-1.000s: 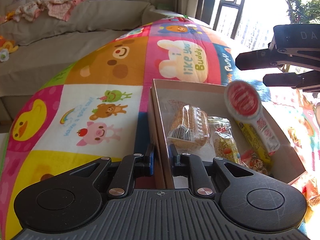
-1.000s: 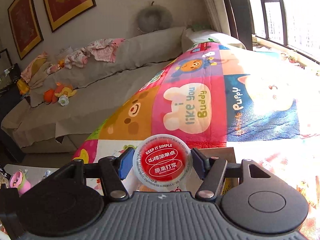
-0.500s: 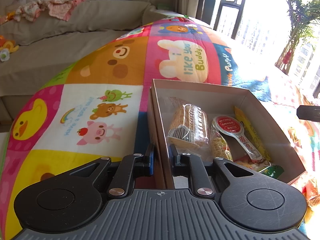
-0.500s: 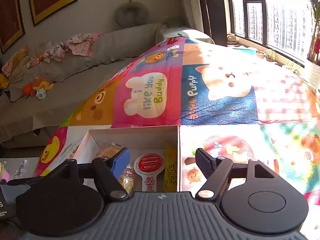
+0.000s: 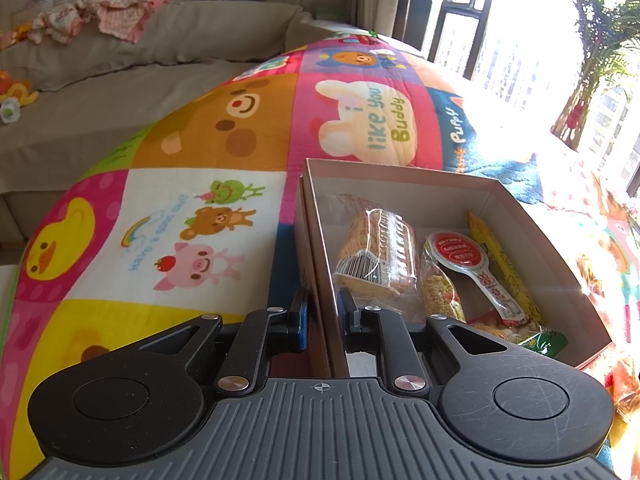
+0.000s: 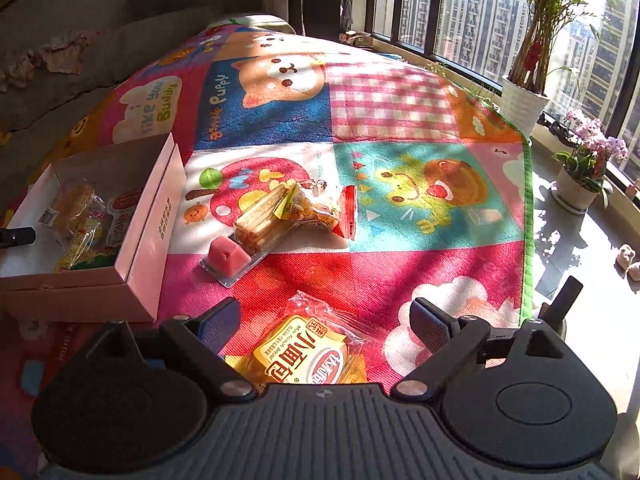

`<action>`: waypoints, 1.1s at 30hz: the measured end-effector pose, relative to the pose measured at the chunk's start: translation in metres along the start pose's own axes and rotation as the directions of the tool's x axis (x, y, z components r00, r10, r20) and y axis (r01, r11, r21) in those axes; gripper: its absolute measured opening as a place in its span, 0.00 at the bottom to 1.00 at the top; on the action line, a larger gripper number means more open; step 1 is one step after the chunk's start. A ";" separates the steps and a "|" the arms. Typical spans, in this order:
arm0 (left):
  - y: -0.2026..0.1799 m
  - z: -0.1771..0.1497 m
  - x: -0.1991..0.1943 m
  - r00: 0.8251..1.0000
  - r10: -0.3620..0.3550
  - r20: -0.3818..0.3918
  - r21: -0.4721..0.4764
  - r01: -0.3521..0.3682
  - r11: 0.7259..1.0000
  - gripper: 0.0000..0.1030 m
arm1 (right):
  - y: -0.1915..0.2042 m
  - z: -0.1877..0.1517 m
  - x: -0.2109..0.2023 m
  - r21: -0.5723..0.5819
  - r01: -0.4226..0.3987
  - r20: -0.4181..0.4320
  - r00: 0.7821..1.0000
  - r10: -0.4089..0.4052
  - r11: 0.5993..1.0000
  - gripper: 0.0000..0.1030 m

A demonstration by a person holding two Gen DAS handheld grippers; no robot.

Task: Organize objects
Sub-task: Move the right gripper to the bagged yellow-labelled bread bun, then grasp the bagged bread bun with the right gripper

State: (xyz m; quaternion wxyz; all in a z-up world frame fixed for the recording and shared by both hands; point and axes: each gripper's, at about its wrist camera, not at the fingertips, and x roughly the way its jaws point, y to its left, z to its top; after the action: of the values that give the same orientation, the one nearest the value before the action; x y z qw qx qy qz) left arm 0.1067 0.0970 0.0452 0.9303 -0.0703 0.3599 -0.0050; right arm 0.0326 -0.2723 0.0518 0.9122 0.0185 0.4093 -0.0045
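The left claw (image 5: 322, 320) is pinching the near wall of the pink box (image 5: 320, 264), which is resting on the patchwork mat (image 6: 400, 264). The right claw (image 6: 326, 326) is standing spread, its jaws having just been opening, with nothing gripped, above a yellow bread packet (image 6: 304, 360). The red-lidded snack (image 5: 460, 252) is lying inside the box.

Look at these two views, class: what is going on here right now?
A person is tidying snacks off a play mat into a pink box. The left gripper is shut on the box's near wall, steadying it. The right gripper, jaws just opened wide and empty, hovers over a yellow bread packet on the mat. A red-topped sachet lies in the box among other snacks. A wafer pack and pink jelly cup remain outside.
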 end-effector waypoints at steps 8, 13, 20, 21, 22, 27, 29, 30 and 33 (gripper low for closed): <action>-0.003 -0.001 -0.001 1.000 0.011 -0.001 0.012 -0.011 1.000 0.16 | 0.004 -0.024 0.015 0.132 -0.158 -0.059 0.984 0.166 0.979 0.92; -0.004 0.000 -0.002 1.000 0.015 -0.002 0.010 -0.015 1.000 0.16 | 0.034 -0.036 0.014 -0.001 -0.171 -0.049 0.984 0.170 0.985 0.93; -0.003 -0.001 -0.002 1.000 0.017 -0.001 0.004 -0.017 1.000 0.16 | 0.045 -0.039 0.005 -0.134 -0.151 -0.040 0.988 0.146 0.980 0.37; -0.003 -0.001 -0.002 1.000 0.017 -0.001 0.004 -0.017 1.000 0.16 | 0.044 -0.039 0.003 -0.132 -0.156 -0.045 0.987 0.151 0.979 0.33; -0.003 -0.001 -0.002 1.000 0.017 -0.001 0.004 -0.017 1.000 0.16 | 0.044 -0.040 0.002 -0.134 -0.159 -0.051 0.987 0.154 0.978 0.28; -0.003 -0.001 -0.002 1.000 0.015 -0.001 0.003 -0.015 1.000 0.16 | 0.052 -0.053 -0.011 -0.153 -0.234 -0.093 0.971 0.222 0.960 0.23; -0.003 -0.002 -0.002 1.000 0.009 -0.003 0.002 -0.009 1.000 0.17 | 0.061 -0.059 -0.016 -0.170 -0.276 -0.113 0.959 0.259 0.946 0.23; -0.003 -0.002 -0.002 1.000 0.006 -0.004 0.001 -0.006 1.000 0.17 | 0.065 -0.061 -0.018 -0.183 -0.288 -0.116 0.956 0.270 0.940 0.23; -0.003 -0.002 -0.002 1.000 0.006 -0.003 0.001 -0.006 1.000 0.17 | 0.077 -0.069 -0.025 -0.235 -0.313 -0.125 0.949 0.291 0.920 0.23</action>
State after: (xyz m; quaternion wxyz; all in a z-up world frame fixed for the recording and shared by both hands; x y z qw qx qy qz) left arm 0.1034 0.0943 0.0455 0.9298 -0.0687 0.3616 -0.0026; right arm -0.0337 -0.1926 0.0274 0.8780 -0.0345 0.4384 0.1890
